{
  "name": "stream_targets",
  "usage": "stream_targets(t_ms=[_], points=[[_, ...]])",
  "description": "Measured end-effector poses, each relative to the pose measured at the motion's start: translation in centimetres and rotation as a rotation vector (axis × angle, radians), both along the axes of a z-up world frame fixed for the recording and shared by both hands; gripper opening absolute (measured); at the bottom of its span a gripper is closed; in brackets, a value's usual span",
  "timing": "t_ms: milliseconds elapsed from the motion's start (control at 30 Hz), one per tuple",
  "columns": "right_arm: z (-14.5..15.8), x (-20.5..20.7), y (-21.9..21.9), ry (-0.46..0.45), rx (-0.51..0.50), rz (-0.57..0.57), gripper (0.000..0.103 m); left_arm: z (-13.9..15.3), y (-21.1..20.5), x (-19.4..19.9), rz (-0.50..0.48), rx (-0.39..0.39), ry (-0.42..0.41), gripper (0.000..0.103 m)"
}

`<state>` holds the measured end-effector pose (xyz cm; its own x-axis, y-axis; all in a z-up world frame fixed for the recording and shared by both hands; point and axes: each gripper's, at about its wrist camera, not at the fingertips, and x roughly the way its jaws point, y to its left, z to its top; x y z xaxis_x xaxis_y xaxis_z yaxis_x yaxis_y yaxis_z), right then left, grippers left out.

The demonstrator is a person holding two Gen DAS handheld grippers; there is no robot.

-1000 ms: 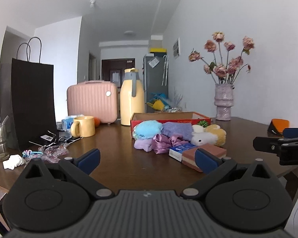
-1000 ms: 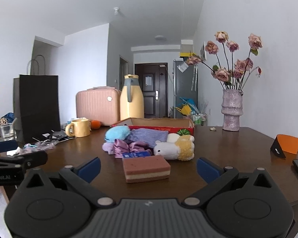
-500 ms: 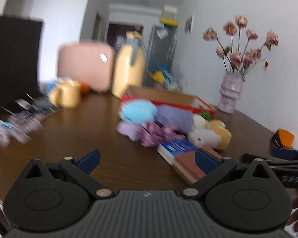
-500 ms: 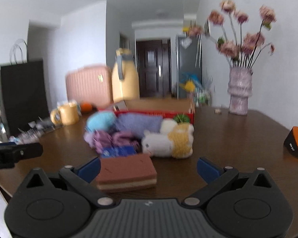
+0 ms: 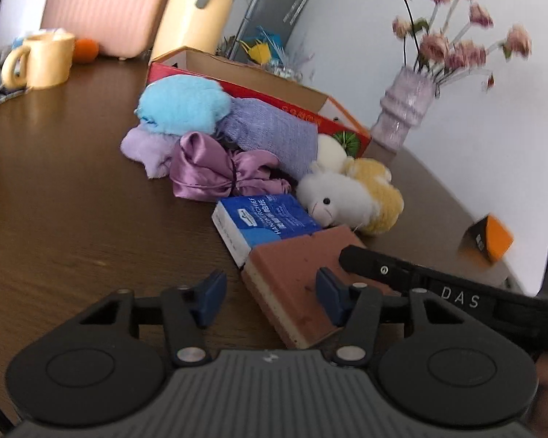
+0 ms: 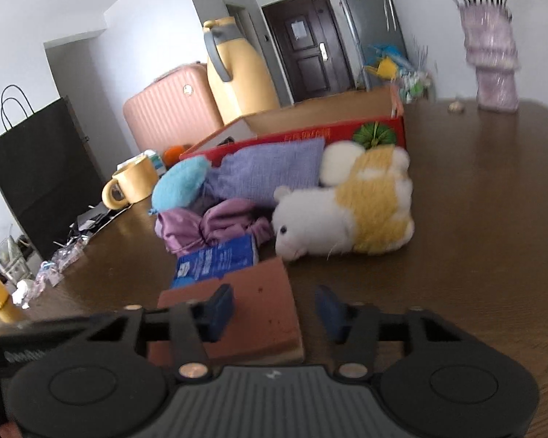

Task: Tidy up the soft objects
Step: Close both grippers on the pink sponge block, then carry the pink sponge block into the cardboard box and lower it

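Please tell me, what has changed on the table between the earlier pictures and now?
Both grippers have come forward and down to the brown sponge. The left gripper and the right gripper have just been closing their jaws from wide open to about half; each straddles one end of the sponge, but neither visibly presses on it yet. The sponge, the blue tissue pack, the plush toy and the box stayed in place.

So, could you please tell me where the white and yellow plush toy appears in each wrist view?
Left wrist: the plush toy lies right of centre, behind the blue packet.
Right wrist: the plush toy lies centre-right, in front of the red box.
Shared landmark: the brown sponge nearest each gripper.
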<state>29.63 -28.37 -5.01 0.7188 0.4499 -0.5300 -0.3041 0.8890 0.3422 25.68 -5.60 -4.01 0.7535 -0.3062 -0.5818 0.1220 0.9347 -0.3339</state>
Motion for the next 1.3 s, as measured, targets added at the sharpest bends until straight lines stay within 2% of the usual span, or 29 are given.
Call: stream_targets(t_ms=[33,100,133,233,400,567,733,867,933,1000,1100,1200,1300], points=[[-0.2,-0.1,-0.1,0.007,0.020,0.001,0.045,-0.4,0.2,0.0,-0.004,-0.023,0.009,0.050],[-0.4,-0.2,-0.3,0.028,0.063,0.009,0.036,-0.6,0.7,-0.3,-0.008,-0.055,0.011,0.038],[-0.5,-0.5,-0.4,0.045,0.089,0.003,0.036,-0.7,0.9,-0.3,-0.018,-0.069,0.010,0.030],[-0.4,-2.2,-0.2,0.061,0.096,-0.013,0.035,-0.8,1.4,-0.9,-0.052,-0.129,0.014,0.029],[-0.3,-6.6,0.0,0.070,0.129,-0.021,0.031,-0.5,2.4,-3.2,-0.063,-0.156,0.029,0.029],[-0.5,-8.8,0.4,0.068,0.154,-0.017,0.030,-0.5,3.3,-4.7,-0.049,-0.162,0.043,0.032],[-0.4,-9.5,0.7,0.070,0.165,-0.056,0.029,-0.3,3.4,-5.0,-0.065,-0.152,0.060,0.030],[2.6,-9.2,1.4,-0.024,0.134,-0.061,0.029,1.4,3.4,-5.1,-0.067,-0.141,-0.006,0.030],[5.0,-7.4,1.6,-0.078,0.132,-0.054,0.029,3.6,3.9,-3.7,-0.081,-0.156,-0.069,0.030],[7.6,-4.2,2.2,-0.129,0.103,-0.050,0.029,6.0,4.3,-0.9,-0.100,-0.157,-0.100,0.030],[11.4,3.0,3.5,-0.190,0.076,-0.043,0.029,9.7,5.2,6.1,-0.120,-0.164,-0.132,0.030],[13.6,12.6,4.9,-0.152,0.081,-0.042,0.029,12.5,6.2,14.8,-0.104,-0.156,-0.140,0.030],[12.8,23.0,6.3,-0.034,0.091,-0.070,0.029,13.3,7.0,24.3,-0.112,-0.078,-0.073,0.030]])
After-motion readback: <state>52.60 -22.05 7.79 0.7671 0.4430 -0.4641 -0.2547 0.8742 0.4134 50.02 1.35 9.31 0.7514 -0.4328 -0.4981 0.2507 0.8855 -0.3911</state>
